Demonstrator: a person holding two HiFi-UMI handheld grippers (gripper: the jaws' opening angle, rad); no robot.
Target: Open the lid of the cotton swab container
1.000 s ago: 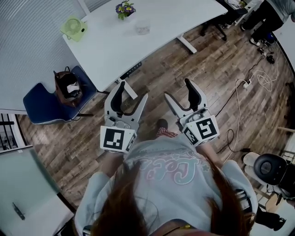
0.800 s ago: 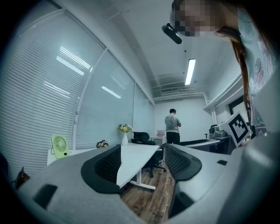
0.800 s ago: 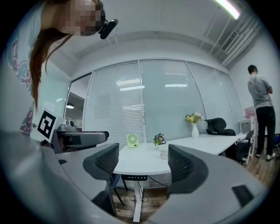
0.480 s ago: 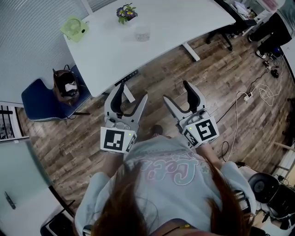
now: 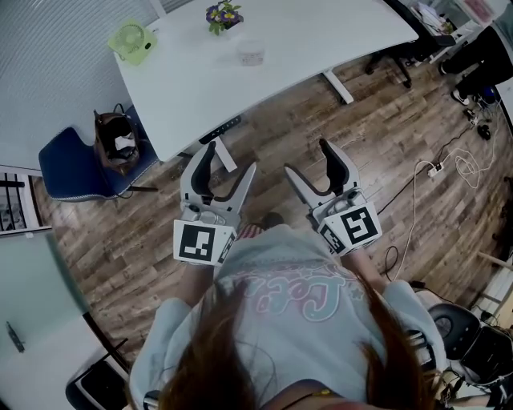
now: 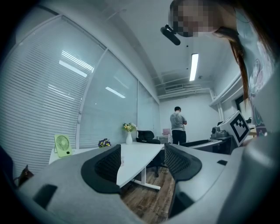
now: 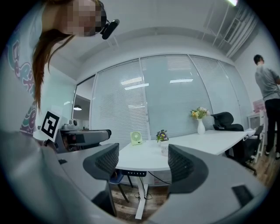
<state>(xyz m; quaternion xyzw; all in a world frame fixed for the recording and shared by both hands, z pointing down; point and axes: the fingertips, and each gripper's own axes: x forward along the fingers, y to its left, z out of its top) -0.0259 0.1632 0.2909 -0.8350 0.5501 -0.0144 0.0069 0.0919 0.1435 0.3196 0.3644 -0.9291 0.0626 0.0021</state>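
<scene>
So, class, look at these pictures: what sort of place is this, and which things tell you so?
Probably an office: a large white desk with a small green fan on it, a black swivel chair, and glass walls with blinds.

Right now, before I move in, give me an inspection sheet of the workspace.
Surface: white table, ahead of both grippers.
Job's things: small clear container on the table by the flowers; lid too small to judge.
Clutter: green fan at the table's corner.
Grippers: left gripper and right gripper, jaws apart, nothing between, over the floor.
Cables: power strip with white cable on the floor, right side.
Surroundings: blue chair holding a brown bag; person standing far off.
</scene>
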